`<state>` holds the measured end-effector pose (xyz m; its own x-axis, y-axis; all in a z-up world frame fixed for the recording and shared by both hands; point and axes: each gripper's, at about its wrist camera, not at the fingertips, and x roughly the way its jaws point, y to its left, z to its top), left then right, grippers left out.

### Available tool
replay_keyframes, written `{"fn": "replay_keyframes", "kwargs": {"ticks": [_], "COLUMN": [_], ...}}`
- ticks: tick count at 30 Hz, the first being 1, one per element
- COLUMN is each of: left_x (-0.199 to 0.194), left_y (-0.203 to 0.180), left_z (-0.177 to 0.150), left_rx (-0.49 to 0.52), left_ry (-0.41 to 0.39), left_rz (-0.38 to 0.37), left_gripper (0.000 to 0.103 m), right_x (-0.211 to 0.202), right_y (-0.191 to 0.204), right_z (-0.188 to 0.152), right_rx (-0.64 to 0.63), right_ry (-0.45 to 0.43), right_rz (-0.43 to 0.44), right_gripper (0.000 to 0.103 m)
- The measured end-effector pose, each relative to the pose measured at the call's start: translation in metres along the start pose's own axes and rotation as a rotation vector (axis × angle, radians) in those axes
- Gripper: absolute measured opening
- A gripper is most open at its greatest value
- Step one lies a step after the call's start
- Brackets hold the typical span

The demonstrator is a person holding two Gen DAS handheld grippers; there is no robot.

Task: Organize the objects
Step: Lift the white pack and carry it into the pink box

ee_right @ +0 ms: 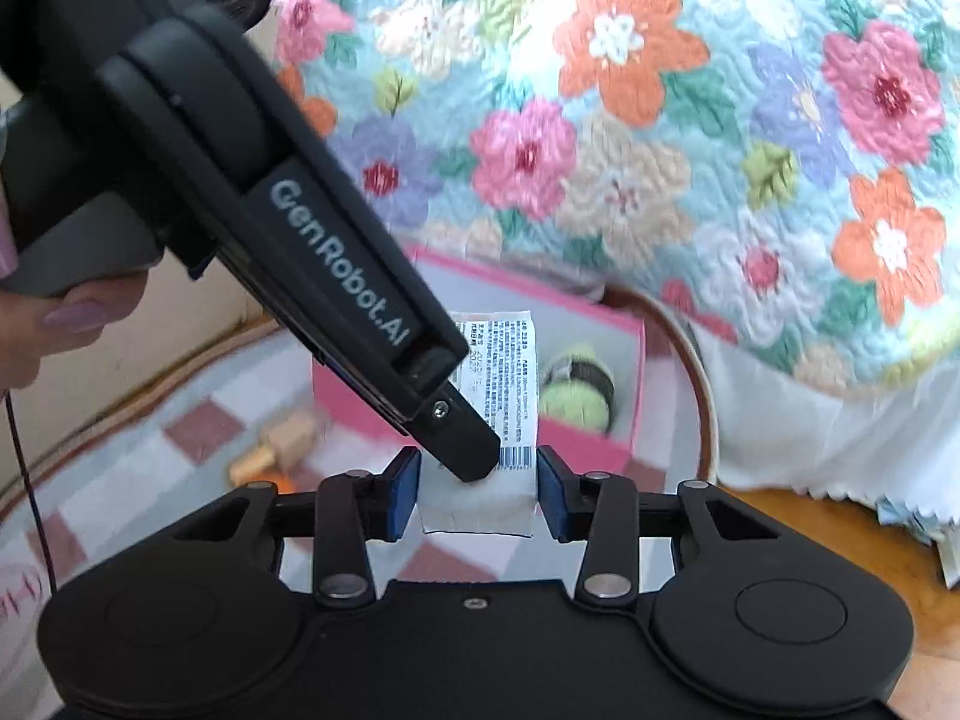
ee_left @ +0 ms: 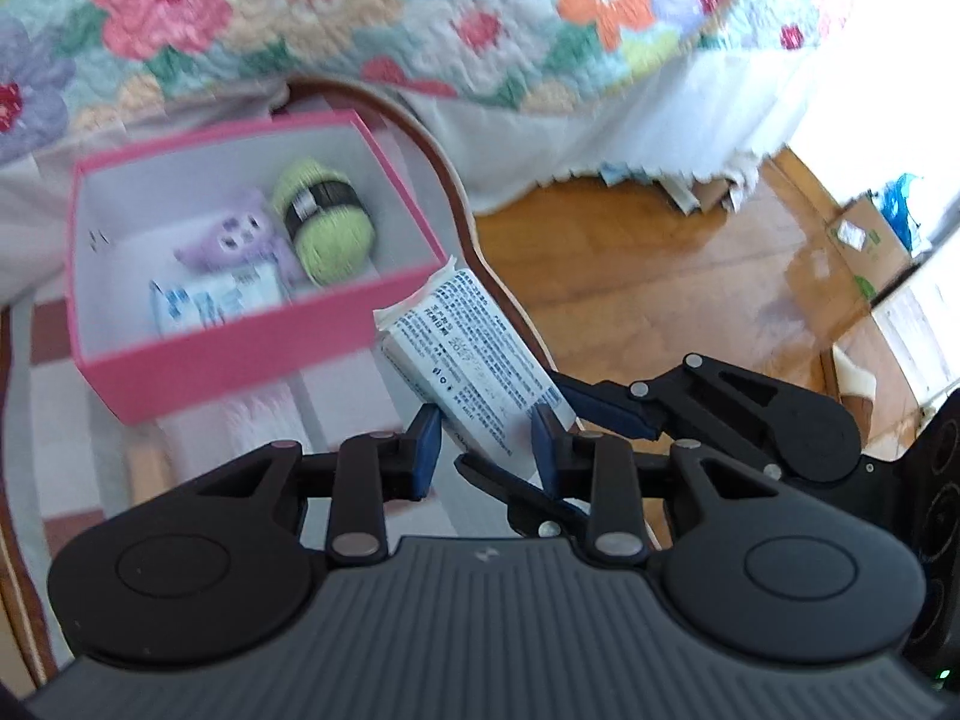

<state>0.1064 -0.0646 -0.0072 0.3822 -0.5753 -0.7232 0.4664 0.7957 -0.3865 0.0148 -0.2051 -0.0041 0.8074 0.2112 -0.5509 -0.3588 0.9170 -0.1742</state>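
A white tissue packet (ee_left: 474, 360) printed with small text is held in the air between both grippers, just right of a pink box (ee_left: 240, 354). My left gripper (ee_left: 486, 450) is shut on its lower end. My right gripper (ee_left: 513, 425) comes in from the right and clamps the same end crosswise. In the right wrist view the packet (ee_right: 480, 498) sits between the right gripper's (ee_right: 478, 495) blue pads, and the left gripper (ee_right: 474, 465) reaches down onto it from the upper left. The box (ee_right: 636, 360) holds a green yarn ball (ee_left: 327, 219), a purple plush (ee_left: 237, 237) and a white-blue packet (ee_left: 210, 300).
The box stands on a round table (ee_left: 480, 252) with a wooden rim and a checked cloth, against a flowered quilt (ee_right: 660, 120). Small wooden pieces (ee_right: 288, 438) lie on the cloth. Wooden floor and cardboard boxes (ee_left: 858, 252) are at the right. A person's thumb (ee_right: 78, 312) grips the left handle.
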Motion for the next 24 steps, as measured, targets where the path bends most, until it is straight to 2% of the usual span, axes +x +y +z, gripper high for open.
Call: {"fn": "replay_keyframes", "kwargs": {"ticks": [6, 11, 17, 21, 24], "left_x": [-0.012, -0.004, 0.047, 0.087, 0.112], "left_y": [0.025, 0.050, 0.097, 0.129, 0.143], "left_z": [0.031, 0.075, 0.123, 0.134, 0.134], "left_rx": [-0.036, -0.077, -0.151, -0.197, -0.213], "left_ry": [-0.063, -0.049, 0.007, 0.041, 0.049], "left_rz": [0.042, 0.082, 0.089, 0.068, 0.064], "left_gripper": [0.030, 0.030, 0.030, 0.030, 0.030], "right_x": [0.027, 0.062, 0.137, 0.189, 0.214], "right_y": [-0.013, -0.034, -0.064, -0.080, -0.082], "right_z": [0.032, 0.065, 0.085, 0.078, 0.073], "right_rx": [0.055, 0.174, 0.369, 0.483, 0.478], "right_ry": [-0.040, -0.019, 0.078, 0.162, 0.205], "right_rz": [0.052, 0.109, 0.149, 0.167, 0.144], "right_gripper": [0.046, 0.046, 0.046, 0.046, 0.045]}}
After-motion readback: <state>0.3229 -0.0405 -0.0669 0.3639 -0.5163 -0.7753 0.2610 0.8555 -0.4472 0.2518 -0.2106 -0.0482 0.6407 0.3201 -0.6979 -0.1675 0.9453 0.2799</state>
